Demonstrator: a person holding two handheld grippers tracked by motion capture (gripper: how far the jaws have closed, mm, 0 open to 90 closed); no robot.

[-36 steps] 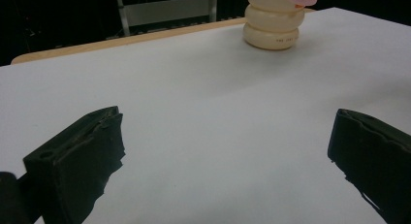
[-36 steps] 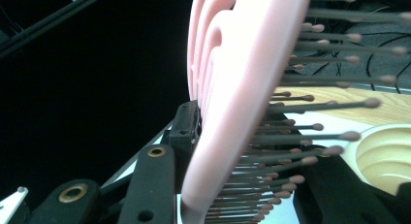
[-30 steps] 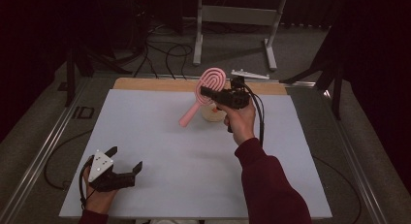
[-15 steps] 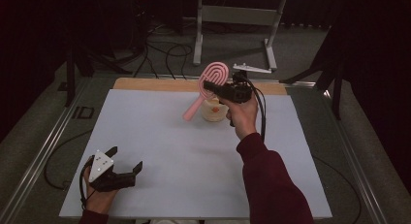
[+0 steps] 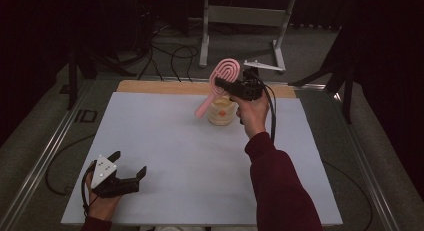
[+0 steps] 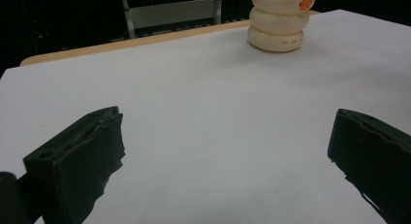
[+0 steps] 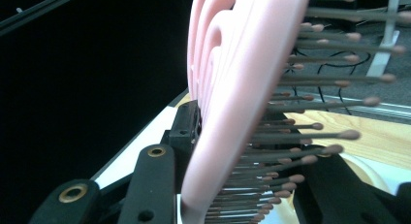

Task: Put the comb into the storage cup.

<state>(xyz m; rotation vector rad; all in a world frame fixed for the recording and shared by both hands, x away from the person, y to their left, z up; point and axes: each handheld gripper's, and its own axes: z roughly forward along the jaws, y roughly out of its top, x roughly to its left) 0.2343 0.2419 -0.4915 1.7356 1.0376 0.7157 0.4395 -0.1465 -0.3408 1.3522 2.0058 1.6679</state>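
2 tools | right tool (image 5: 226, 84) clenched on pink hairbrush (image 5: 223, 76), held aloft upper centre above cream ringed holder (image 5: 221, 112) | left tool (image 5: 126, 167) released, idle lower left on worktop (image 5: 165, 156) | step: carrying brush | next: likely lower handle into holder, needs alignment

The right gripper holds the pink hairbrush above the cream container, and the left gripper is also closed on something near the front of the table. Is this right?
Not quite. The left gripper is open and holds nothing; the left gripper view shows its jaws apart over bare table. The rest stands: in the high view the right gripper holds the pink hairbrush above the cream container.
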